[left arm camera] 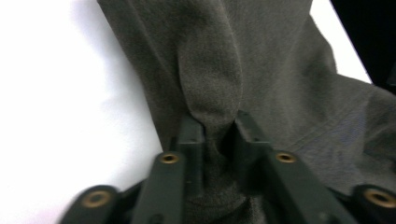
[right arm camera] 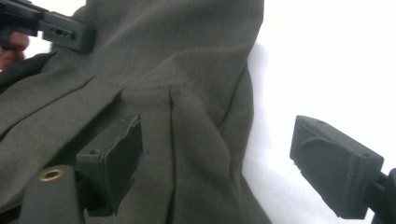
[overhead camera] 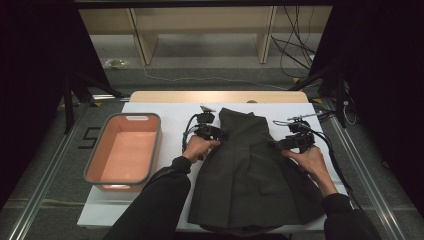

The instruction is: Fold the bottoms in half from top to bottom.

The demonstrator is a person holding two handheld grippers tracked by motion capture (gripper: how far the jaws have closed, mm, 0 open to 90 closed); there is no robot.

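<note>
On the white worktop point(overhead camera: 165, 112) lies a dark garment point(overhead camera: 252, 170), near hem cut off; left hand-held gripper point(left arm camera: 218, 133) pinches its fold, right hand-held gripper point(right arm camera: 215, 154) gapes wide astride its edge.

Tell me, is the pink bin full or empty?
Empty. In the high view the bin shows a bare pink floor, and the dark garment lies spread on the table beside it.
</note>
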